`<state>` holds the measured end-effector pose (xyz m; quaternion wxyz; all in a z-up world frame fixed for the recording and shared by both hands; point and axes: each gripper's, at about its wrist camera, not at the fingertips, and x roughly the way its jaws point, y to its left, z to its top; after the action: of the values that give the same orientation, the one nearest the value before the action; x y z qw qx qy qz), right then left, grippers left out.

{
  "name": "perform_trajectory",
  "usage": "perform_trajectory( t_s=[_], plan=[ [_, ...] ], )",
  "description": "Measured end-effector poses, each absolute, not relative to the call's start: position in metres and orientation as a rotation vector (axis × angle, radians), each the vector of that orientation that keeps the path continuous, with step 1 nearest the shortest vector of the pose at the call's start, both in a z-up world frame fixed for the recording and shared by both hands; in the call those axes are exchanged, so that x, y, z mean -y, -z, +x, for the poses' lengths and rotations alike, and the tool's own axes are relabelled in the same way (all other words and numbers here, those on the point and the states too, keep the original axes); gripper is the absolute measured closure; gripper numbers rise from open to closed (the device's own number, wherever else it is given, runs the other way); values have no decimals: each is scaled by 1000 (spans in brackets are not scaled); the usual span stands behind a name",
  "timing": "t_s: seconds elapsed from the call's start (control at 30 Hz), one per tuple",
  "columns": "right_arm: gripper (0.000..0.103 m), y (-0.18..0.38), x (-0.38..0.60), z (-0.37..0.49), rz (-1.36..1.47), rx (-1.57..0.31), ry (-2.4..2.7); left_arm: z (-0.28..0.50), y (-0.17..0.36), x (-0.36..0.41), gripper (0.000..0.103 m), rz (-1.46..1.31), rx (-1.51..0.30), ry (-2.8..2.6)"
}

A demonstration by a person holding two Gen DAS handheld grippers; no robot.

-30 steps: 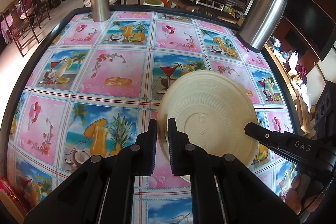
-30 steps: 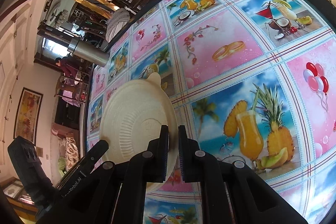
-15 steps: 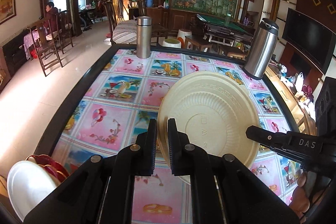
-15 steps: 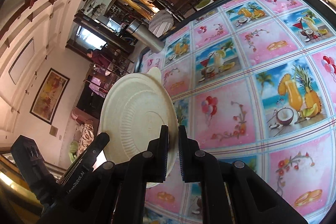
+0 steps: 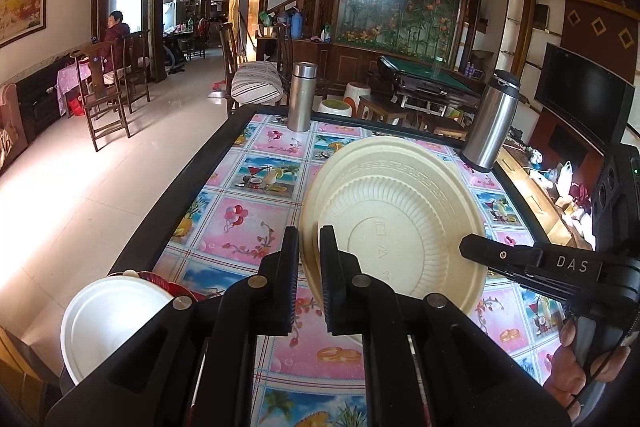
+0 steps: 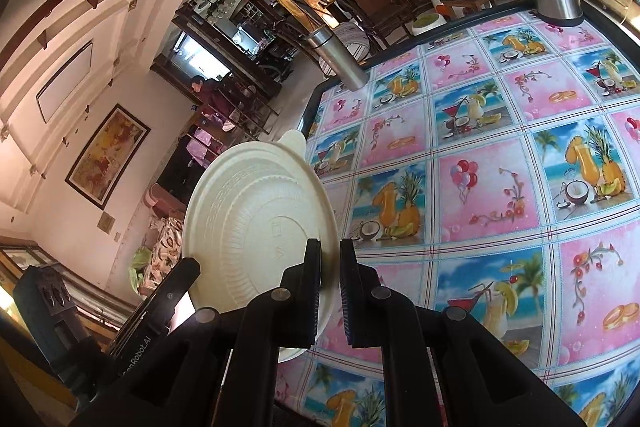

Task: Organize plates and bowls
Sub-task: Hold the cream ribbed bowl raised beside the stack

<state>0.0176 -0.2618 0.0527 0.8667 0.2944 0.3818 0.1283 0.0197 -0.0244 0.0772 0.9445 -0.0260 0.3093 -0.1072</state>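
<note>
- The table (image 5: 224, 163) has a dark frame and is covered with an oilcloth (image 6: 480, 187) printed with squares of cocktails, balloons and rings.
- A cream plate (image 5: 400, 227) is held up above the table, tilted, with its ribbed underside facing both cameras. It does not touch the oilcloth.
- The left gripper (image 5: 309, 267) is closed tight on the left edge of the plate; the rim sits between its two black fingers.
- The right gripper (image 6: 330, 279) is closed in the same way on the opposite edge of the plate, the rim pinched between its fingers. In the left wrist view it enters from the right, and part of a hand (image 5: 584, 359) is seen under it.
- A white bowl (image 5: 108, 323) lies at the near left corner of the table, over some red dishes (image 5: 168, 283).
- Two steel thermos flasks stand at the far side: one flask (image 5: 302, 97) at the far edge, the other flask (image 5: 492, 123) at the right corner.
</note>
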Motion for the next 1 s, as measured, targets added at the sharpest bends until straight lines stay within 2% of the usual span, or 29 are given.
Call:
perform_trajectory(
  t_s=[0.17, 1.0],
  plan=[
    [94, -49, 256, 5, 606, -799, -248, 18, -65, 28, 95, -41, -647, 231],
    [93, 39, 287, 9, 673, -943, -165, 28, 18, 60, 94, 48, -808, 228]
  ],
)
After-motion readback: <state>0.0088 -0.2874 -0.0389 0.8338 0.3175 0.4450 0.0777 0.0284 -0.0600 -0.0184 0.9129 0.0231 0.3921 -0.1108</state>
